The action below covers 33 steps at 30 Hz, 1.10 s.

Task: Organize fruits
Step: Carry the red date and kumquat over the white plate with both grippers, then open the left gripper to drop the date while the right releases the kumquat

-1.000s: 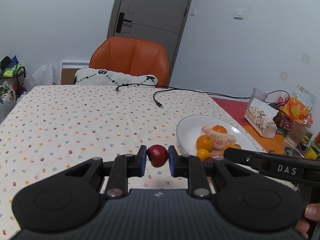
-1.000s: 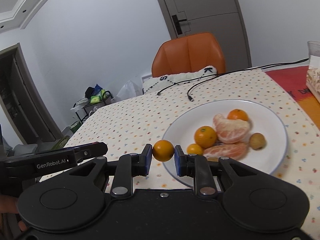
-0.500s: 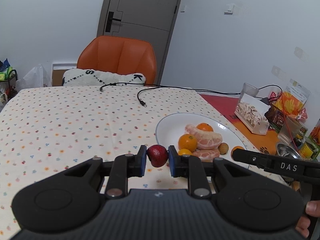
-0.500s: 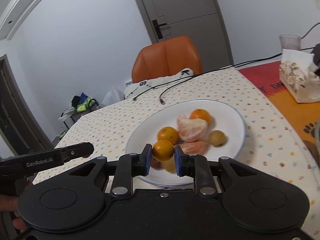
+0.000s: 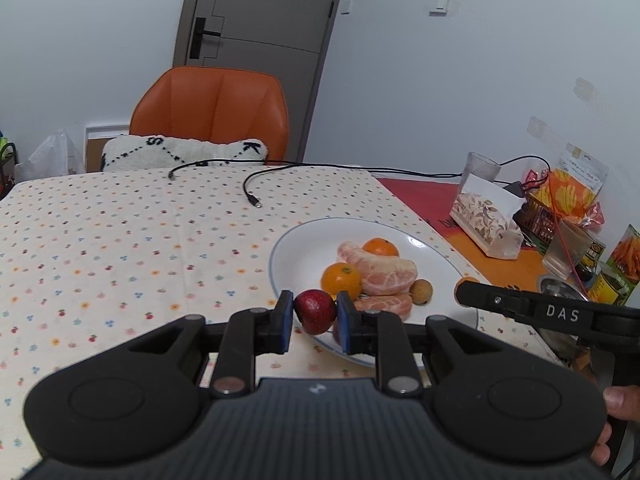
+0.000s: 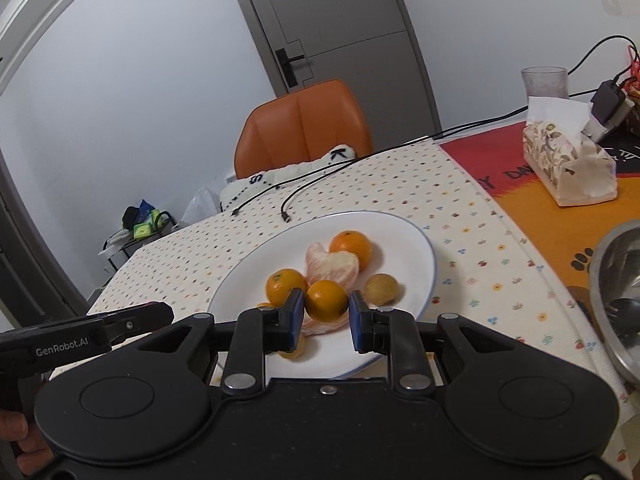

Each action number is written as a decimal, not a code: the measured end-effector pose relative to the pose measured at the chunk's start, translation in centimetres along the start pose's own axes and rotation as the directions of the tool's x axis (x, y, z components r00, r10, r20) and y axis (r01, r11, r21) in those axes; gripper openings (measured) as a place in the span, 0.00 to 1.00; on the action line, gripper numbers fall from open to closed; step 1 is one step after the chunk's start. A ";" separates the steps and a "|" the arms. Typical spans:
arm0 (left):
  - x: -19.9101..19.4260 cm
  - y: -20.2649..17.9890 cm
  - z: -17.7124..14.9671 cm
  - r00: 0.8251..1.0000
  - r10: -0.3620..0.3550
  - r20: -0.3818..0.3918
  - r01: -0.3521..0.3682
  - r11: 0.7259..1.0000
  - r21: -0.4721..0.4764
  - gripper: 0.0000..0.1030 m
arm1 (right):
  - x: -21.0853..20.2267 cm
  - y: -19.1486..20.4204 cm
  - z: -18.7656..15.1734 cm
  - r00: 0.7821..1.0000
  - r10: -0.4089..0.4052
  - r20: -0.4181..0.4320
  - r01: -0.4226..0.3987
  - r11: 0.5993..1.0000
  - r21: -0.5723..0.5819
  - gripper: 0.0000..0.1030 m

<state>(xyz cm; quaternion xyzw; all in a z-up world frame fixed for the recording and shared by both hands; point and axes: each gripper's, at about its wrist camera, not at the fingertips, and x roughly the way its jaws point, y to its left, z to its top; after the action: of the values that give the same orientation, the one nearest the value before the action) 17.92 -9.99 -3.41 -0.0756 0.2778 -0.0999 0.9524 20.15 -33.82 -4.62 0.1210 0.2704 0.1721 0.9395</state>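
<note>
At lower centre, the left gripper (image 5: 315,315) has its jaws clamped on one strawberry (image 5: 315,311), and the right gripper (image 6: 325,307) pinches one orange (image 6: 326,301), both over the plate's (image 6: 416,248) near rim. Beyond, mid-frame, the plate holds two whole oranges (image 6: 352,245), two peeled pieces (image 6: 332,266) and one longan (image 6: 382,289).

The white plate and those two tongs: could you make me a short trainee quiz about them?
1. What does the left tongs hold?
2. True or false: the right tongs is empty.
3. Beside the peeled citrus on the white plate lies: A) a banana, B) a small brown fruit, C) a grape.

Key: 1. a strawberry; 2. false, it grips a small orange; 3. B.
</note>
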 end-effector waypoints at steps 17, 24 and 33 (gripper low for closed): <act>2.2 -4.4 -0.1 0.997 -0.064 -0.041 0.067 0.996 0.064 0.21 | -1.5 -3.1 -0.1 1.000 -0.010 0.022 0.008 0.999 0.054 0.27; 2.2 -5.6 0.2 0.996 -0.088 -0.030 0.090 0.993 0.074 0.27 | -1.9 -4.0 -0.3 1.000 -0.003 0.020 0.001 0.997 0.078 0.29; 1.0 -4.0 0.5 1.000 -0.024 -0.011 0.025 0.999 0.046 0.55 | -2.0 -3.7 -0.4 1.000 0.012 0.017 -0.013 0.997 0.075 0.29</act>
<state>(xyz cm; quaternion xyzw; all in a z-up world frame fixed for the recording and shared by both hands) 18.45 -14.10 -2.75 -0.0565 0.2794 -0.1183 0.9512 19.31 -37.90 -5.26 0.1593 0.2680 0.1668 0.9354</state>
